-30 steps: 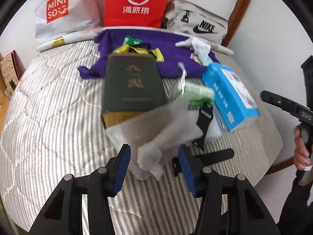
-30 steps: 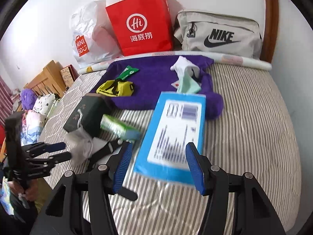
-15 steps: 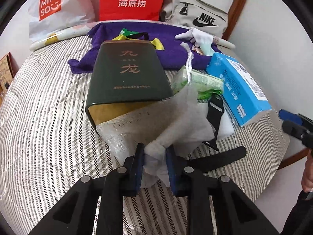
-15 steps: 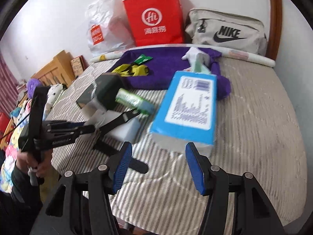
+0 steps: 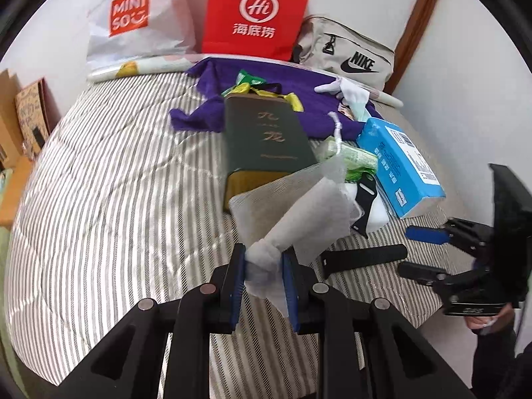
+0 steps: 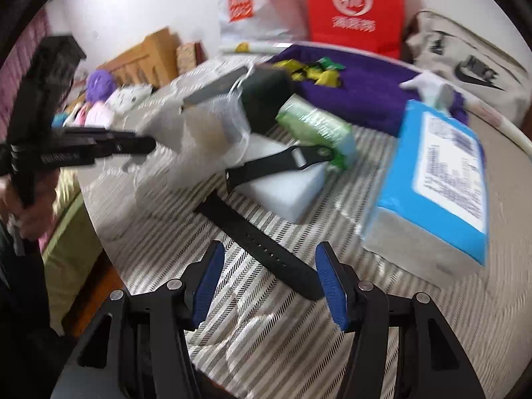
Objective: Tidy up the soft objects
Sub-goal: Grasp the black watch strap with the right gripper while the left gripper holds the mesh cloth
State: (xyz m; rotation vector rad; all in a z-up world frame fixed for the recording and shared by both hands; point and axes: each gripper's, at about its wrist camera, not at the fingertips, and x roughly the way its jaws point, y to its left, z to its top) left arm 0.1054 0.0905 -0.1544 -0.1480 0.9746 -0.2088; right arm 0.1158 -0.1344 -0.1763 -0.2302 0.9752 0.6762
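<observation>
On the bed [image 5: 99,199], the boxed book [image 5: 266,139] lies near the middle, its far end on the spread cloth [image 5: 309,89]; the mesh pouch [image 5: 299,209] lies against the book's near end; right of the book sits the wipes pack [image 5: 355,159], and right again the tissue box [image 5: 399,166]; the watch strap [image 5: 365,256] lies before the foam block [image 6: 282,179]; behind the cloth, three bags [image 5: 256,13] stand against the wall.

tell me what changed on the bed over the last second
The left gripper closed its jaws on the white mesh pouch, bunching its near end. The right gripper, jaws open and empty, dropped toward the black strap. The green box, blue tissue pack and purple cloth stayed put.
</observation>
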